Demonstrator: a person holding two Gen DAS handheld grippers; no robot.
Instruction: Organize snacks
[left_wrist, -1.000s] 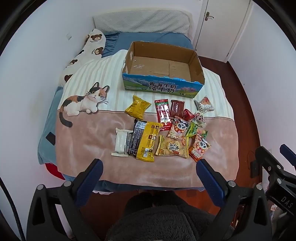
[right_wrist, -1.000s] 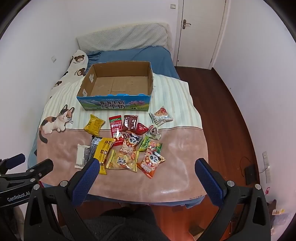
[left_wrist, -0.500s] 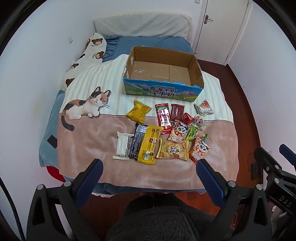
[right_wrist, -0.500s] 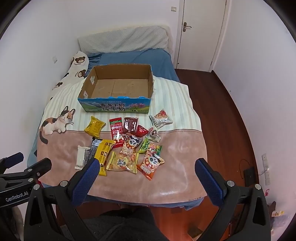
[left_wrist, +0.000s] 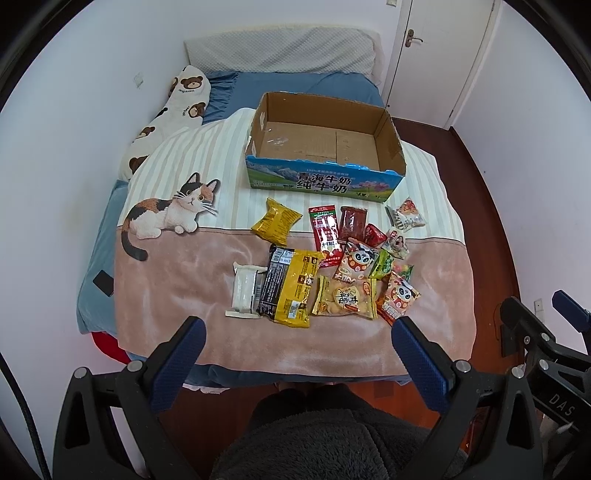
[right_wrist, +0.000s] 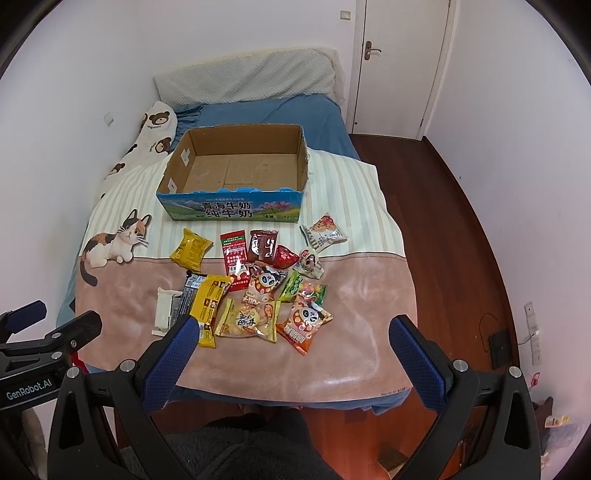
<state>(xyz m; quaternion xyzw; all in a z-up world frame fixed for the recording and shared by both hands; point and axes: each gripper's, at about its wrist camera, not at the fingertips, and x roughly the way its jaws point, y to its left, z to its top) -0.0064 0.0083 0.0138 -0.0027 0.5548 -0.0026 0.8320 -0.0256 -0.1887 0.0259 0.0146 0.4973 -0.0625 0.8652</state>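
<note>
Several snack packets lie in a loose heap on the pink blanket (left_wrist: 166, 295) of a bed. Among them are a yellow-and-black pack (left_wrist: 291, 286) (right_wrist: 207, 306), a white packet (left_wrist: 245, 290), a yellow bag (left_wrist: 275, 220) (right_wrist: 191, 247), a red sachet (left_wrist: 327, 234) (right_wrist: 234, 253) and panda-print bags (left_wrist: 399, 297) (right_wrist: 306, 321). Behind them stands an empty cardboard box (left_wrist: 325, 142) (right_wrist: 236, 170) with a blue printed front. My left gripper (left_wrist: 299, 343) and right gripper (right_wrist: 291, 343) both hang open above the bed's near edge, short of the packets, holding nothing.
A bear-print pillow (left_wrist: 173, 110) lies along the left wall and a grey headboard cushion (left_wrist: 280, 51) at the far end. A white door (right_wrist: 399, 62) and wooden floor (right_wrist: 443, 221) are to the right. A person's dark fleece garment (left_wrist: 325, 435) fills the bottom.
Both cameras have drawn back and tilted slightly, so the bed, box and snacks sit a little lower and smaller in view. Neither gripper has changed its opening.
</note>
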